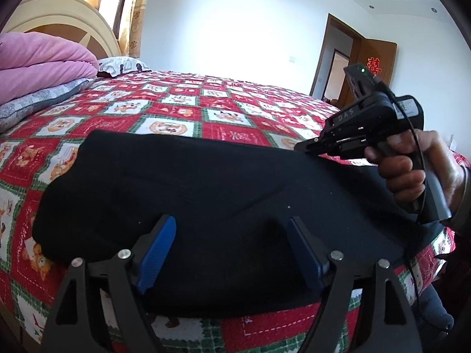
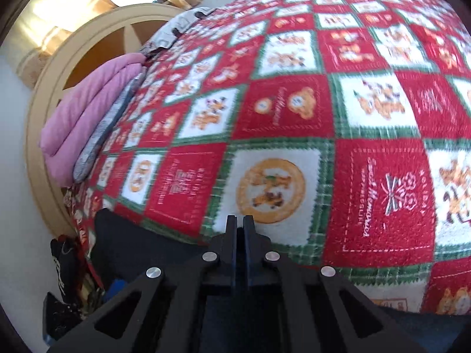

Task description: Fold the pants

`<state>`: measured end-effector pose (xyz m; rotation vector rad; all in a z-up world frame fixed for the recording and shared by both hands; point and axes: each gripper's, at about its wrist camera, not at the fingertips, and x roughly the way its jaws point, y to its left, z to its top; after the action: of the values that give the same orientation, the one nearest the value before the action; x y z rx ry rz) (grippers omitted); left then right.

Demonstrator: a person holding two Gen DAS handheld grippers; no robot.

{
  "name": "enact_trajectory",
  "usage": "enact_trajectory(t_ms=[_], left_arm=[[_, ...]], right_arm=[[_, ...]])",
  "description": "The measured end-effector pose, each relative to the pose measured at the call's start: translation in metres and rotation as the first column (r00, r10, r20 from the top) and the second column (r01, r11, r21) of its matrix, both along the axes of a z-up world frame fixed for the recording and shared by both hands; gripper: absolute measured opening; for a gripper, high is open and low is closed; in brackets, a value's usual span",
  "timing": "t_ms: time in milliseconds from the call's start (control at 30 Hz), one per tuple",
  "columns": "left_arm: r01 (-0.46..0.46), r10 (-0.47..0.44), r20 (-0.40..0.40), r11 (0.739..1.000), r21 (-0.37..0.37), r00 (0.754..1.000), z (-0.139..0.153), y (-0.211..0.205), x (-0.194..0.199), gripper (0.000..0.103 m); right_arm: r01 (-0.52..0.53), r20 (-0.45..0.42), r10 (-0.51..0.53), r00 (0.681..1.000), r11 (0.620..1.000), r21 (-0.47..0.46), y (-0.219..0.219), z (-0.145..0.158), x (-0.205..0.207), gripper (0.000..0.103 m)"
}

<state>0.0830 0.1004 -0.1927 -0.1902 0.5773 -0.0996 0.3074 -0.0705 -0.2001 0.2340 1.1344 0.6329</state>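
Left wrist view, pants: the black pants [image 1: 206,206] lie folded into a thick bundle on the red, white and green checked blanket [image 1: 176,108], near its front edge
Left wrist view, my left fingers: my left gripper [image 1: 232,253] stands wide, blue pads [image 1: 157,253] apart over the near part of the bundle, nothing between them that I press
Left wrist view, my right side: my right gripper [image 1: 303,146] is held in my right hand [image 1: 418,173], its tip at the far right edge of the pants; whether it touches the cloth I cannot tell
Left wrist view, long axis: the bundle runs left to right across the view, the rounded end to the left, the right end passing under my right hand
Left wrist view, surroundings: a folded pink quilt [image 1: 41,58] and a grey pillow [image 1: 38,103] sit well apart at the headboard end
Right wrist view, my right fingers: my right gripper [image 2: 240,223] is closed tight, tips together over the blanket [image 2: 294,103], holding nothing I can see
Right wrist view, pants: black cloth [image 2: 123,235] shows low at the left beneath my fingers, its far edge just behind the tips
Step in hand, my judgement: smoothing the finished fold; I should press flat along the long axis, keep the edges square and avoid dragging the top layer
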Motion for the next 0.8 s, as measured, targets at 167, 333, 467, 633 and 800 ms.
enact_trajectory(t_ms=[167, 333, 467, 633, 800], left_arm=[[-0.009, 0.010, 0.001, 1.000, -0.016, 1.000, 0.004, -0.001, -0.002, 0.082], [0.030, -0.030, 0.009, 0.998, -0.051, 1.000, 0.007, -0.014, -0.004, 0.089], [0.069, -0.069, 0.013, 0.997, -0.018, 0.998, 0.009, -0.031, -0.005, 0.089], [0.092, -0.092, 0.000, 0.996, -0.004, 0.996, 0.008, -0.042, -0.007, 0.091], [0.074, -0.074, -0.015, 0.997, -0.001, 0.997, 0.007, -0.043, -0.009, 0.091]], right_arm=[[-0.022, 0.011, 0.022, 1.000, 1.000, 0.002, 0.001, 0.007, -0.002, 0.007], [0.057, 0.021, -0.058, 0.998, 0.998, 0.039, -0.043, 0.024, -0.024, 0.052], [0.092, 0.049, -0.093, 0.994, 0.995, 0.028, -0.105, 0.037, -0.059, 0.052], [0.233, 0.103, -0.231, 0.967, 0.973, -0.001, -0.223, 0.053, -0.114, 0.052], [0.470, 0.106, -0.469, 0.877, 0.882, 0.014, -0.348, 0.063, -0.161, 0.052]])
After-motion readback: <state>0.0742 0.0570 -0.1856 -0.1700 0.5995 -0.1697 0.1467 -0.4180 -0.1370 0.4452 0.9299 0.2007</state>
